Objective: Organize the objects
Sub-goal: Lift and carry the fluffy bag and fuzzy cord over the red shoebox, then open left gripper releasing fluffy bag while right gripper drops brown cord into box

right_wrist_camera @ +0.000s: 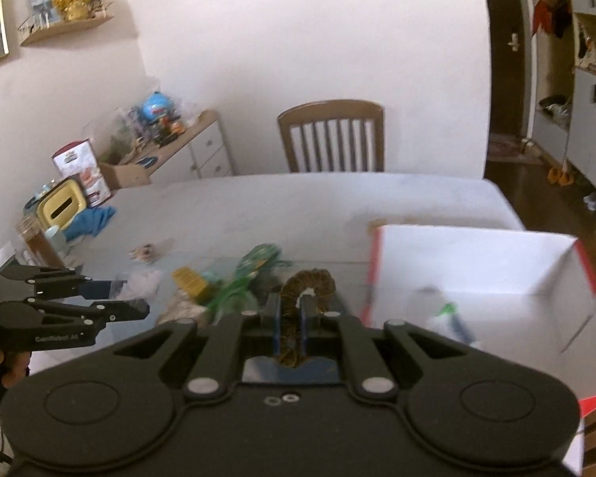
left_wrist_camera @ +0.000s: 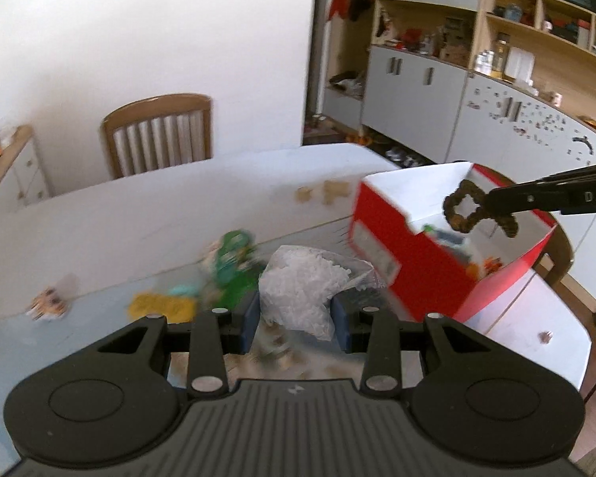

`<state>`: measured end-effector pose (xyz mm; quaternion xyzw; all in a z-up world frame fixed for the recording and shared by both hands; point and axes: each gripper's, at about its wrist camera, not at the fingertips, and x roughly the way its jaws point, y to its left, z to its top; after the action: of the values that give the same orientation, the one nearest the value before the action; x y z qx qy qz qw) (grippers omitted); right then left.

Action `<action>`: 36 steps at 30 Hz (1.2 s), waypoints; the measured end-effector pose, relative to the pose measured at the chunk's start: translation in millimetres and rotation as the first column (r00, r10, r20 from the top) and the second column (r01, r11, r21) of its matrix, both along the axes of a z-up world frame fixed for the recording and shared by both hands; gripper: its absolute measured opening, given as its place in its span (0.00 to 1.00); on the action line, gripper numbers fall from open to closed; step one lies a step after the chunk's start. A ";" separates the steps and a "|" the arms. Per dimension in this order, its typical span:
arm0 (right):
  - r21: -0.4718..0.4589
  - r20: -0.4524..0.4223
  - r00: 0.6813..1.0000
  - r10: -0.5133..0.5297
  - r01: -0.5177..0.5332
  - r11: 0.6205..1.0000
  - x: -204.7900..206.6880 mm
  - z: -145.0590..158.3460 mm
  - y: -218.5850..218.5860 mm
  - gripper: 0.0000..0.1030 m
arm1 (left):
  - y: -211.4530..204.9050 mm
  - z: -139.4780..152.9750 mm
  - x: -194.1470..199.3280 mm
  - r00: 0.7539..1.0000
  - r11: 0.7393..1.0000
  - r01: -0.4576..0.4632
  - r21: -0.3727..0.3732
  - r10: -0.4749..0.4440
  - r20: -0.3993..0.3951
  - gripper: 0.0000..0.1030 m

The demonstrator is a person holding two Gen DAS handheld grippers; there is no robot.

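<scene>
My left gripper (left_wrist_camera: 298, 314) is shut on a clear plastic bag of white bits (left_wrist_camera: 306, 286), held above the table. My right gripper (right_wrist_camera: 290, 310) is shut on a brown striped hair scrunchie (right_wrist_camera: 310, 280). In the left wrist view the right gripper (left_wrist_camera: 492, 200) reaches in from the right and holds the scrunchie (left_wrist_camera: 451, 202) over the open red box (left_wrist_camera: 397, 262). The box's white inside (right_wrist_camera: 476, 262) has a few small items at the bottom. In the right wrist view the left gripper (right_wrist_camera: 129, 297) and its bag (right_wrist_camera: 143, 278) are at the left.
A blurred pile lies on the white table (right_wrist_camera: 298, 206): a green packet (left_wrist_camera: 234, 262), a yellow item (left_wrist_camera: 161, 306), a small packet (left_wrist_camera: 49, 302). A wooden chair (right_wrist_camera: 331, 139) stands behind. A yellow tissue box (right_wrist_camera: 61, 206) and blue cloth (right_wrist_camera: 91, 218) sit far left.
</scene>
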<state>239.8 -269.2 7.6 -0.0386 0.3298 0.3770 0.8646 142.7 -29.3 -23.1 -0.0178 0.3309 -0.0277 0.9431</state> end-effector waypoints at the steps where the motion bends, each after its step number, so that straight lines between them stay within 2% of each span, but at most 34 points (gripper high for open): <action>1: 0.000 0.006 1.000 -0.008 0.008 1.000 3.4 0.4 -7.2 0.07 | -9.9 2.3 6.6 1.000 1.000 0.013 0.003 -0.013 0.003 0.36; 10: -0.007 0.017 0.996 -0.086 0.086 0.996 43.0 -9.3 -73.4 0.07 | -96.3 4.8 70.0 0.993 0.993 0.114 0.034 -0.114 -0.014 0.36; 18: -0.059 -0.023 0.991 -0.133 0.131 0.990 76.3 -44.8 -112.3 0.07 | -156.9 -11.1 121.6 0.984 0.983 0.171 0.064 -0.166 -0.071 0.36; 21: -0.075 -0.037 0.991 -0.127 0.124 0.989 85.0 -56.6 -120.4 0.07 | -171.0 -17.8 140.6 0.980 0.981 0.183 0.057 -0.178 -0.092 0.36; 29: -0.157 -0.030 0.995 -0.095 0.089 0.984 102.1 -83.8 -118.7 0.07 | -206.8 -37.5 195.0 0.969 0.973 0.208 0.096 -0.192 -0.153 0.36; 36: -0.201 -0.066 0.995 -0.072 0.058 0.978 116.1 -101.9 -115.8 0.07 | -231.4 -63.0 238.8 0.949 0.964 0.233 0.126 -0.197 -0.245 0.36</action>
<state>355.8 -385.0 -94.3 -0.1004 0.3981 0.3148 0.8558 381.5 -260.7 -86.1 0.0879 0.4390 -0.1028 0.8882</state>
